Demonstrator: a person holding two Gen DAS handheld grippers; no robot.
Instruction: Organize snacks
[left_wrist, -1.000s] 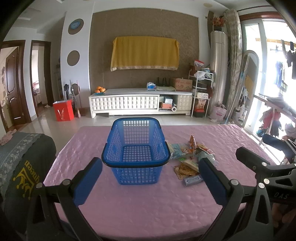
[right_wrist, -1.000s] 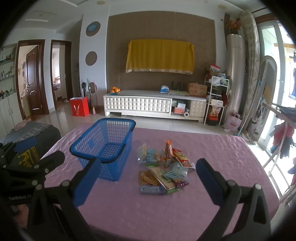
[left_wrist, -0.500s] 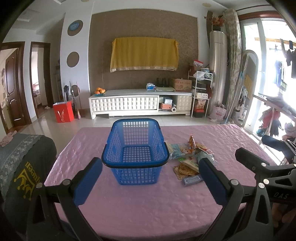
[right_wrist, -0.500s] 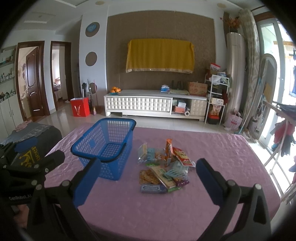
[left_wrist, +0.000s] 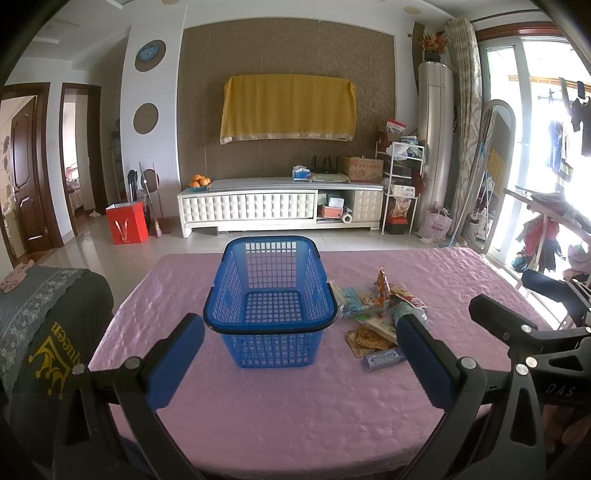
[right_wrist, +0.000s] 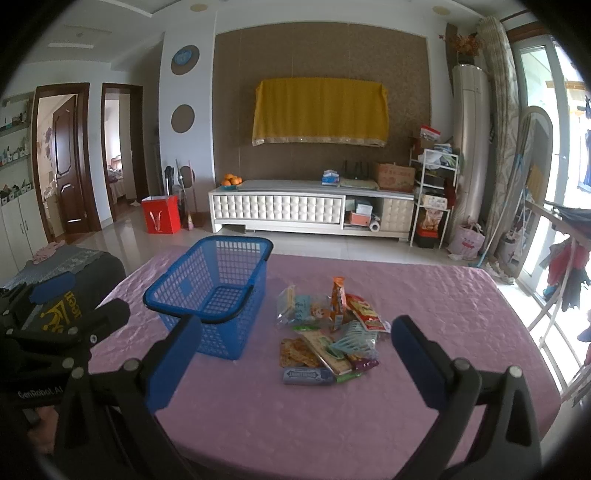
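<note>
Bright daylight from blown-out right windows (left_wrist: 535, 147); fisheye-bent, vignetted edges.

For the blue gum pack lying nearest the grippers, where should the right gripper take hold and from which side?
Probably across its narrow width, near the middle, coming down from above. The gum pack lies flat on the tablecloth with its long side toward the open right gripper. Its near edge is free, but other snacks crowd its far side.

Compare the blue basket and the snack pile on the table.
The basket is one rigid blue mesh tub standing upright and empty; the snack pile is many flat, multicoloured packets lying loose and overlapping. The basket sits left of the pile. Both rest on the pink tablecloth, untouched by either gripper.
</note>
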